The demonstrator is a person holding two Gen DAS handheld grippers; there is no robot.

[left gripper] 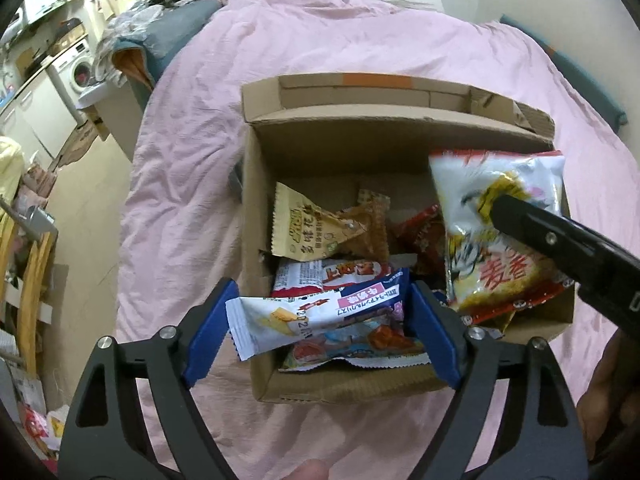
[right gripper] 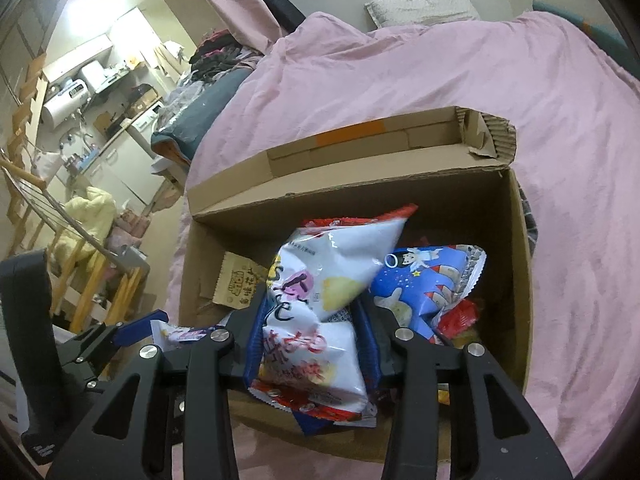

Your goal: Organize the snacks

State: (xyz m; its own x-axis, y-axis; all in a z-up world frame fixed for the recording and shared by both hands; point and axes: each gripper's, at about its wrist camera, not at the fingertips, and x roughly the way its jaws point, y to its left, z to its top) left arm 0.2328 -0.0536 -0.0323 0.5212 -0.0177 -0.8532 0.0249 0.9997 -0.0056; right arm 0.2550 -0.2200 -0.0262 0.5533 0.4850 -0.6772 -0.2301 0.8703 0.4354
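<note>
Left wrist view, nearest first: the left gripper (left gripper: 320, 330) hangs over the near edge of a cardboard box (left gripper: 260, 200) with its blue pads spread wide, and a white and blue snack packet (left gripper: 320, 314) lies crosswise between them; the packet's ends reach both pads, but whether they press it I cannot tell. Under that packet lie more wrappers, and deeper in the box sits a tan packet (left gripper: 306, 226) leaning toward the left wall. At the right side of the box a large white bag with red print (left gripper: 486, 216) stands tilted, with the black finger of the right gripper (right gripper: 310, 344) across its front. From the right wrist view, that gripper's blue pads sit against both sides of the same white bag, which bulges between them, its top pointing away over the box; the jaws are partly open around it. Just right of it a blue packet with stars (right gripper: 424, 280) rests on red wrappers inside the box. The box stands on a pink bedcover (left gripper: 320, 40), its flap folded back on the far side, and a pale pillow (right gripper: 420, 10) lies at the far wall.
</note>
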